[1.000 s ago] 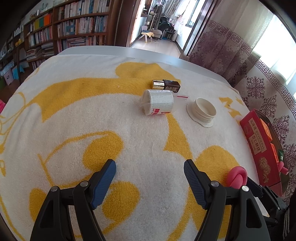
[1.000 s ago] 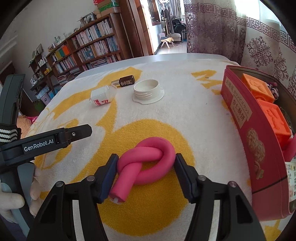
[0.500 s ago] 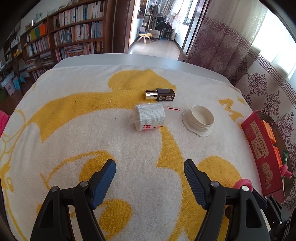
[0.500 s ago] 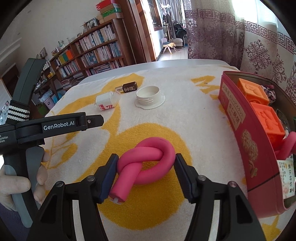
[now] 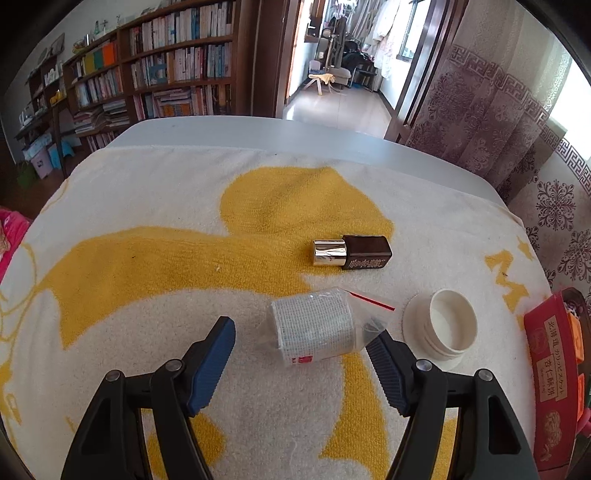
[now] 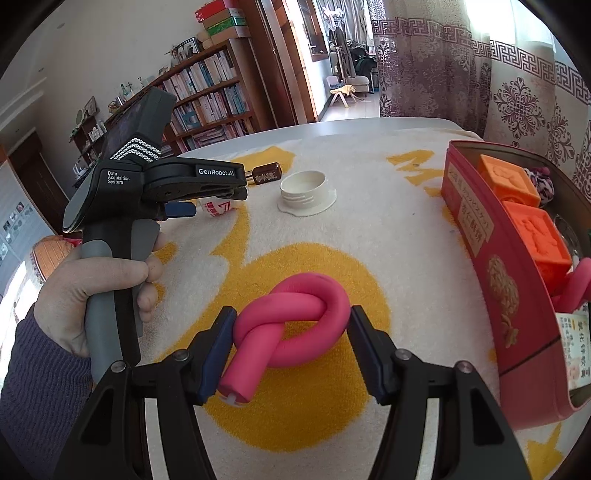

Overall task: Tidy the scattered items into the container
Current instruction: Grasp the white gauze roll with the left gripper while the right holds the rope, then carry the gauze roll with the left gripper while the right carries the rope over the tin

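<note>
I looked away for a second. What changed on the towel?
The left hand-held gripper moved forward to the bagged gauze roll, its jaws just closing around it, not yet gripping. The right hand-held gripper stayed clamped on the pink knotted tube. The bottle and white lid stayed put.

Home: bookshelves (image 5: 166,74), curtains (image 6: 424,66)

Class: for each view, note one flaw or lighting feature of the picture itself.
Left wrist view: fisheye bends the bookshelves; dark vignette in the corners; glare on the bottle's gold cap.
Right wrist view: window blown out white; soft daylight, faint shadow under the pink knotted tube.
</note>
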Demonstrator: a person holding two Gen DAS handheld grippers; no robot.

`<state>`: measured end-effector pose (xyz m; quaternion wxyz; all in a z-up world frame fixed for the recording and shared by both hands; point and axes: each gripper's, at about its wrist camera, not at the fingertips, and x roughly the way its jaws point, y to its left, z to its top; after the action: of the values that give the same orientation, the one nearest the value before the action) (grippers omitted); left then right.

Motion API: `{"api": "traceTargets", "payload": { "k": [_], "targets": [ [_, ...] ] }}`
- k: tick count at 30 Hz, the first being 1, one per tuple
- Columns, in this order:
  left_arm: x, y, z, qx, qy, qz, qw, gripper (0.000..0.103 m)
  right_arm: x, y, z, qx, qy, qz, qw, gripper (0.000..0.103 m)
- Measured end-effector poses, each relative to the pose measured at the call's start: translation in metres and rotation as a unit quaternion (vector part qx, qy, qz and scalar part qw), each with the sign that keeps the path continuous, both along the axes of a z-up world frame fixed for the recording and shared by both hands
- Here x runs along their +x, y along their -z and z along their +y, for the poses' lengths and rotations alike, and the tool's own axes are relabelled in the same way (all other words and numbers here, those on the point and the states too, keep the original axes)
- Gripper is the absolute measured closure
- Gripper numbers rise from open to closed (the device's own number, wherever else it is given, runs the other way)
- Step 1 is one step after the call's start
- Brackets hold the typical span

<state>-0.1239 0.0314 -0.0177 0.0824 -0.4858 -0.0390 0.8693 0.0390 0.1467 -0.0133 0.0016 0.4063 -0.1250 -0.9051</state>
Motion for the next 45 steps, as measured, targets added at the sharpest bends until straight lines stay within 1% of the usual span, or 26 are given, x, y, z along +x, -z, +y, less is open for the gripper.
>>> {"api": "traceTargets", "payload": {
  "k": [1,3,5,6,10,13,18,22,28,33,38,41,45],
  "targets": [
    [-0.001,0.002,-0.002,0.004,-0.002,-0.004,1.0000,0.051,0.000,0.000,-0.001,0.002,-0.002,0.000,1.000,0.038],
    [0.001,0.003,-0.006,0.011,-0.005,-0.001,0.9999,0.055,0.000,0.000,-0.003,0.005,-0.003,0.001,1.000,0.038],
    [0.003,0.002,-0.008,0.016,-0.004,0.002,0.9999,0.061,0.000,0.001,-0.003,0.006,-0.004,0.002,1.000,0.038],
    [0.003,0.002,-0.009,0.021,-0.003,0.002,0.9998,0.062,-0.001,0.001,-0.003,0.006,-0.004,0.001,1.000,0.038],
    [0.009,-0.004,-0.011,0.030,0.000,0.010,0.9995,0.063,-0.001,0.002,-0.001,0.005,0.000,0.000,1.000,0.038],
    [0.015,-0.014,-0.013,0.038,0.005,0.022,0.9990,0.063,-0.001,0.002,0.001,0.002,0.004,0.003,1.000,0.038],
    [0.026,-0.030,-0.008,0.048,0.019,0.040,0.9978,0.063,0.002,-0.004,0.002,0.000,0.008,0.021,1.000,0.038],
    [0.032,-0.038,-0.001,0.055,0.030,0.046,0.9970,0.063,0.006,-0.010,0.004,-0.002,0.013,0.036,0.999,0.038],
    [0.045,-0.047,0.008,0.062,0.047,0.049,0.9958,0.063,0.011,-0.018,0.015,-0.012,0.036,0.056,0.998,0.038],
    [0.057,-0.053,0.019,0.066,0.065,0.049,0.9945,0.063,0.020,-0.030,0.033,-0.020,0.072,0.081,0.994,0.038],
    [0.072,-0.061,0.038,0.066,0.093,0.052,0.9921,0.063,0.040,-0.045,0.063,-0.028,0.122,0.108,0.986,0.038],
    [0.080,-0.068,0.055,0.065,0.114,0.056,0.9898,0.063,0.056,-0.052,0.084,-0.019,0.152,0.117,0.981,0.038],
    [0.089,-0.073,0.083,0.074,0.145,0.053,0.9853,0.063,0.080,-0.061,0.114,-0.003,0.195,0.131,0.972,0.038]
  ]
}}
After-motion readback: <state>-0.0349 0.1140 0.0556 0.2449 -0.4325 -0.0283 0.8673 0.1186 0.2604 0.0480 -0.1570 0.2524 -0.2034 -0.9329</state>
